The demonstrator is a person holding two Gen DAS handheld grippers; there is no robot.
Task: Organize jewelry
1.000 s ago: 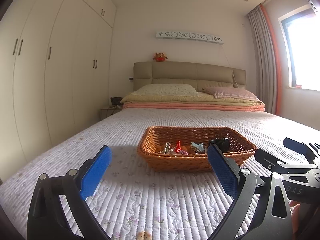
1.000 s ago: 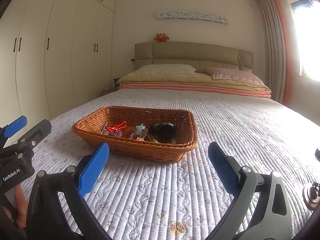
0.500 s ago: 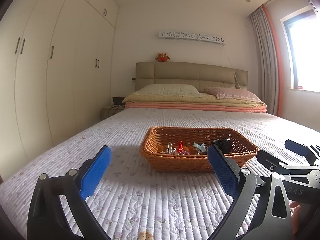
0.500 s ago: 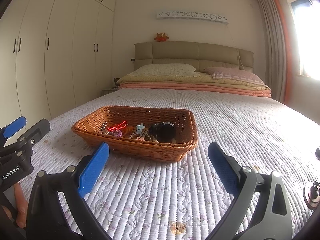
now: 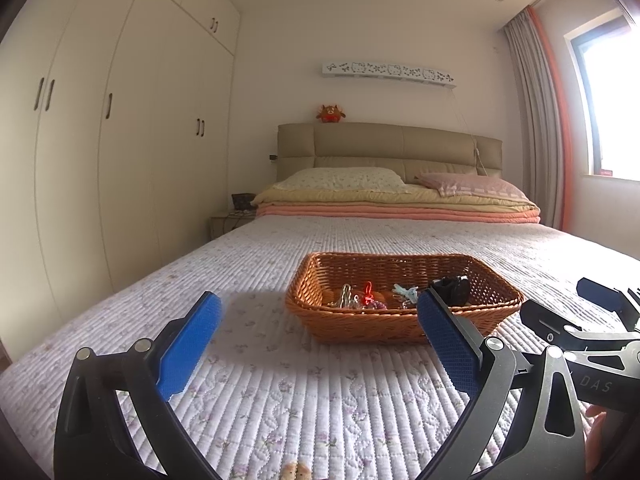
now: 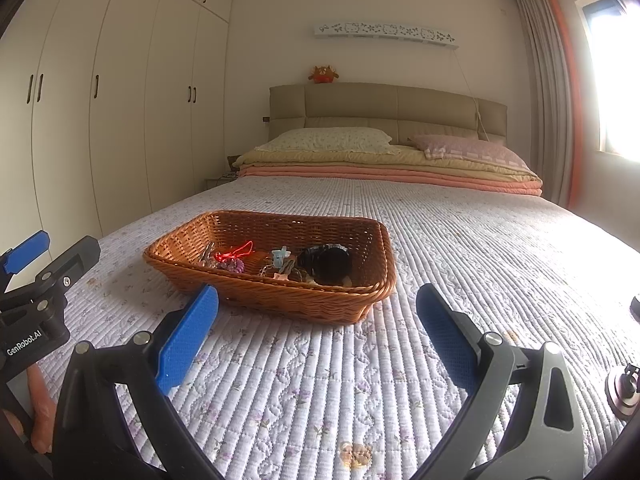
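Many small pieces of jewelry lie in a basket point(image 6: 280, 280) on the bed point(image 6: 460, 240). One is a thin red string point(image 6: 236, 252), shiny and looped. Next to it sits a bumpy purple bit point(image 6: 235, 266), some silver clips point(image 6: 208, 252), and a pale blue piece point(image 6: 280, 256). A round black thing point(image 6: 326, 264) rests at the right end of the basket. The basket is brown, woven, and shaped like a box with slanted sides.

Under it, the bed cover is soft and white, with stitched lines and tiny purple flowers.

Both grippers hover over the cover, near the basket but not touching it. The left gripper point(image 5: 318, 332) has its jaws spread wide, with nothing between them. The right gripper point(image 6: 316, 328) is spread wide too, and holds nothing. Their pads point(image 6: 186, 338) are flat, blue and bumpy, on black arms.

Far back are two pillows point(image 6: 332, 140), folded blankets point(image 6: 384, 170), and a padded headboard point(image 6: 384, 108).
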